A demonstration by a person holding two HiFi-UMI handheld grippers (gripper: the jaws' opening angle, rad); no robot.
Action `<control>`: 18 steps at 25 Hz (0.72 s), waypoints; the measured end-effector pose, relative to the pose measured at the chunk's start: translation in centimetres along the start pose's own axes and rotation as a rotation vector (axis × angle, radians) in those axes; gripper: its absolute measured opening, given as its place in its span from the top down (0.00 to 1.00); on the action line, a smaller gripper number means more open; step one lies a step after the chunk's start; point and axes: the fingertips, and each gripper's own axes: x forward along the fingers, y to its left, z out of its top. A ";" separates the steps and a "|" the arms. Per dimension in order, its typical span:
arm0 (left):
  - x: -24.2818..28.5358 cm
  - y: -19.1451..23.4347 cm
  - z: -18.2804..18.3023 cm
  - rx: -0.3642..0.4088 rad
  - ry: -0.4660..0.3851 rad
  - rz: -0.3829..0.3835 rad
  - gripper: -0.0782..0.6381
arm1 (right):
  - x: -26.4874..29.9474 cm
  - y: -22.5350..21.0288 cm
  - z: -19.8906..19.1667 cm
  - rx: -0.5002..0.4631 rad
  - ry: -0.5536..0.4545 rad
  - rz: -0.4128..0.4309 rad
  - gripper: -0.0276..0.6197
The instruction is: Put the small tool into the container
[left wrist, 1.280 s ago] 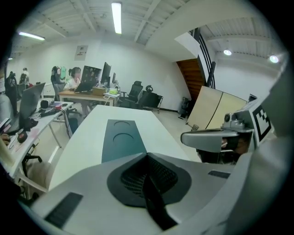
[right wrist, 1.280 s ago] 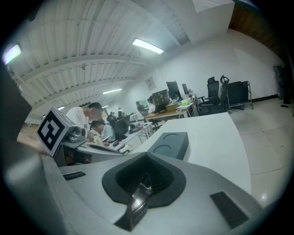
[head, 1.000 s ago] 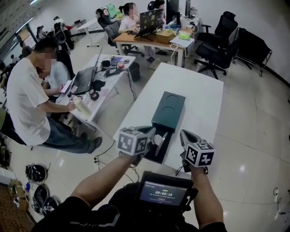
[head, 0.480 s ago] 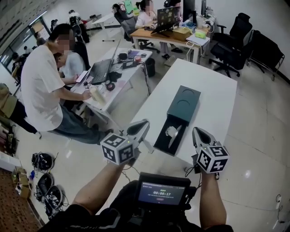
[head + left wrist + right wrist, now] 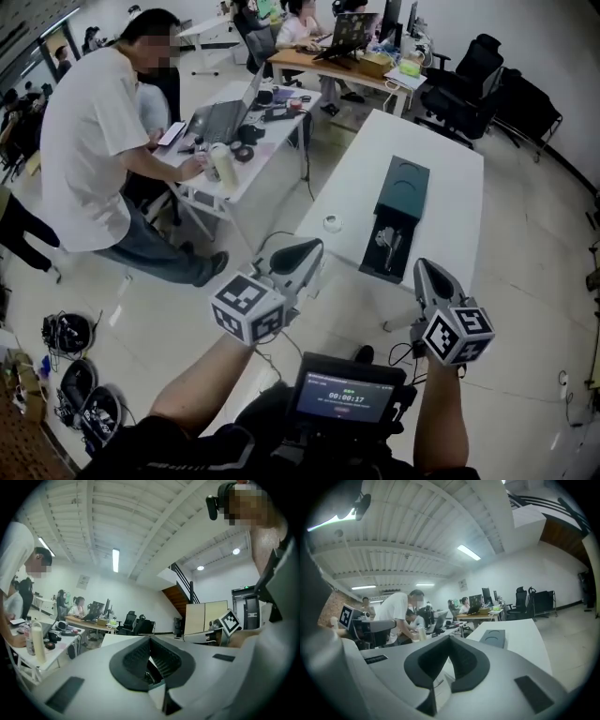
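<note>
L gripper (image 5: 314,249): jaws closed, nothing between, held in air short of table (image 5: 445,225). R gripper (image 5: 424,272): likewise closed, empty. Small tool (image 5: 386,242) lies inside container (image 5: 405,186), in its open near end, well apart from both grippers. Ring (image 5: 331,223) on table, left of container.

- Dark green container (image 5: 405,190) lies flat on the white table (image 5: 441,202), its black compartment open at its six o'clock end.
- Silvery small tool (image 5: 386,242) sits inside that compartment.
</note>
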 end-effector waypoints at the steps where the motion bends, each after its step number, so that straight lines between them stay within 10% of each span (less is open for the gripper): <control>1: -2.3 0.5 0.0 0.002 -0.011 -0.001 0.86 | -0.6 2.6 -0.2 -0.033 -0.008 -0.005 0.95; 9: -15.9 -2.2 1.0 -0.022 -0.087 -0.122 0.86 | -10.1 16.6 1.3 -0.051 -0.131 -0.045 0.95; 18: -21.8 -6.6 3.0 0.051 -0.097 -0.127 0.86 | -18.0 20.7 2.6 -0.082 -0.165 -0.060 0.95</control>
